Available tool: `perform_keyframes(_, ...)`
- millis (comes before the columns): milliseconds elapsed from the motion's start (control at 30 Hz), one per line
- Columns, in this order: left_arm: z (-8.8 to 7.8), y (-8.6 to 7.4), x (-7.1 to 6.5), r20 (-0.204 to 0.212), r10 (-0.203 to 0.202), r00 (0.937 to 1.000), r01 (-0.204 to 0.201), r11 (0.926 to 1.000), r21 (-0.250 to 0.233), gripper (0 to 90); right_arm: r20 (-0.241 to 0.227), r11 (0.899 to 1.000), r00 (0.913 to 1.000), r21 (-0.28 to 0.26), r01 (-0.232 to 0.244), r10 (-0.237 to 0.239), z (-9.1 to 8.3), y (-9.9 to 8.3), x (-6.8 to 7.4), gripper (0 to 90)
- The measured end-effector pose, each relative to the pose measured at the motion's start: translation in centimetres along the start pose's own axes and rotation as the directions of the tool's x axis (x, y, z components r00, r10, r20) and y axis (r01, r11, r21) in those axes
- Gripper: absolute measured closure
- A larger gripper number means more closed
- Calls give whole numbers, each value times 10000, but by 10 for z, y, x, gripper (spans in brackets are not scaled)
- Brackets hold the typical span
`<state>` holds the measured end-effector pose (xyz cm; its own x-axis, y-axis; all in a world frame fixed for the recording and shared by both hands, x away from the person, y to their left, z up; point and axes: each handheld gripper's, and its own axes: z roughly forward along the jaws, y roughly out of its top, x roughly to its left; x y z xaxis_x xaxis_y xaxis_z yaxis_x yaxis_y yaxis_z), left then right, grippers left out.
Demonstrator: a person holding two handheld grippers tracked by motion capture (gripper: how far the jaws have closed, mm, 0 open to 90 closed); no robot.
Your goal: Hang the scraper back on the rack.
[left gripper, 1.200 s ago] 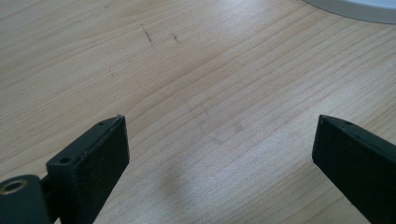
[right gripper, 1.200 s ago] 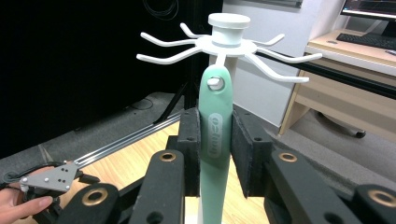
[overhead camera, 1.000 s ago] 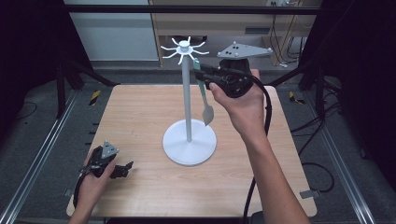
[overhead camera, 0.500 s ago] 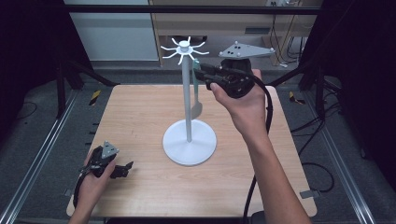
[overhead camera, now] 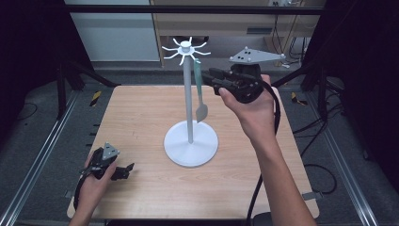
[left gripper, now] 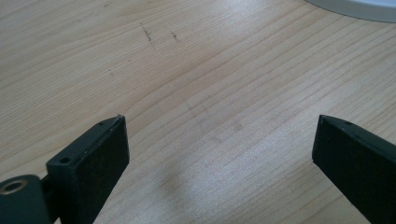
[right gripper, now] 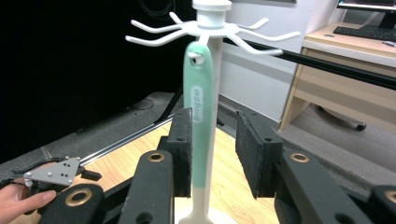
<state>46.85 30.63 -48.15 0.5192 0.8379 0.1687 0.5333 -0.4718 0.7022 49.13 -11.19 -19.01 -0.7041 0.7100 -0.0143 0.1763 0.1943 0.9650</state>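
Observation:
A white utensil stand (overhead camera: 189, 101) with hook arms at its top rises from a round base on the wooden table (overhead camera: 141, 113). A spatula (overhead camera: 202, 112) with a mint-green handle (right gripper: 200, 93) hangs from one hook beside the pole. My right gripper (overhead camera: 211, 77) is level at the handle; its jaws have just been opening and stand open, with the handle between them, close against one pad (right gripper: 183, 149) and clear of the other. My left gripper (overhead camera: 124, 170) lies on the table at the near left, open (left gripper: 219, 140) with nothing between its jaws.
The stand's base (overhead camera: 191, 142) sits mid-table, and its rim (left gripper: 355, 7) lies ahead of the left gripper. Metal frame rails (overhead camera: 42, 155) run along both table sides. A desk (right gripper: 345, 70) and cabinets stand beyond the far edge.
The right gripper's jaws have spread apart around the spatula handle, and the spatula blade has settled a little closer to the pole. The left hand and its gripper have stayed put.

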Motion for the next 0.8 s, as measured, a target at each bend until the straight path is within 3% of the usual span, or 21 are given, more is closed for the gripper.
perform_keyframes(800, 1, 0, 0, 2, 8, 10000, -8, 10000, 17, 36, 723, 9978, 9954, 152, -640, 628, -18, -30, -23, 513)
